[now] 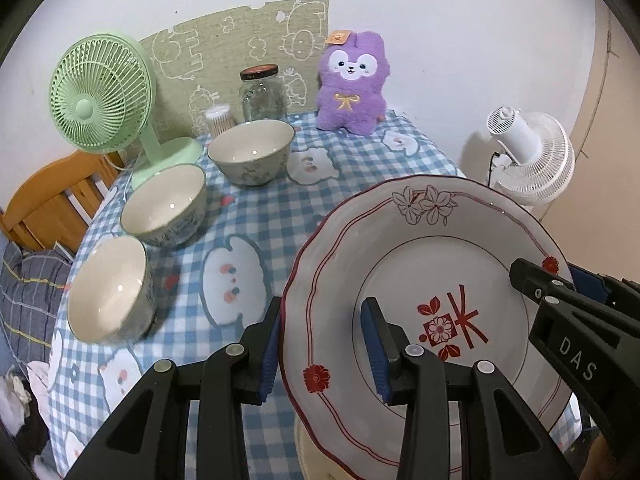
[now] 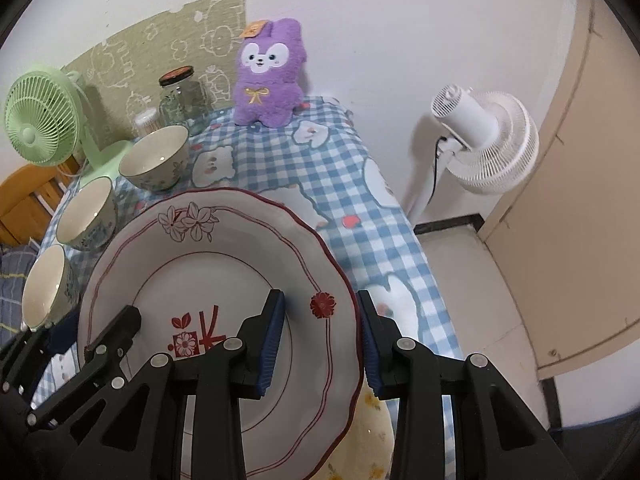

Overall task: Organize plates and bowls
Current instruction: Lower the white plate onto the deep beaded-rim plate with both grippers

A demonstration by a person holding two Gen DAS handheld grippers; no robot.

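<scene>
Plate (image 1: 420, 280), white with red scalloped rim and red flower motifs, lifted and tilted above the checked tablecloth (image 1: 280, 216), carried between both tools. Left gripper (image 1: 324, 344) clamped across the plate's left rim, one blue pad under the edge, the other on the inner face. Right gripper (image 2: 322, 344) clamped likewise on the opposite rim, beside the red flower mark. Near edge of the plate cut off by the lower frame border in both views; underside not visible.

Beneath the plate, a pale yellowish surface (image 2: 370, 412) partly hidden, flower-printed, identity unclear.

Left of the plate: three bowls in a row, nearest bowl (image 1: 108, 288), middle bowl (image 1: 164, 204) and far bowl (image 1: 252, 152), each apart from its neighbour, all upright and empty. Behind the plate, bare cloth as far as the purple plush toy (image 1: 352, 84) and glass jar (image 1: 262, 92) at the wall. Green fan (image 1: 100, 92) behind the bowls, its base close to the middle one.

Right of the plate: table edge close by, cloth hanging over it, then floor and a white fan (image 2: 480, 140).
</scene>
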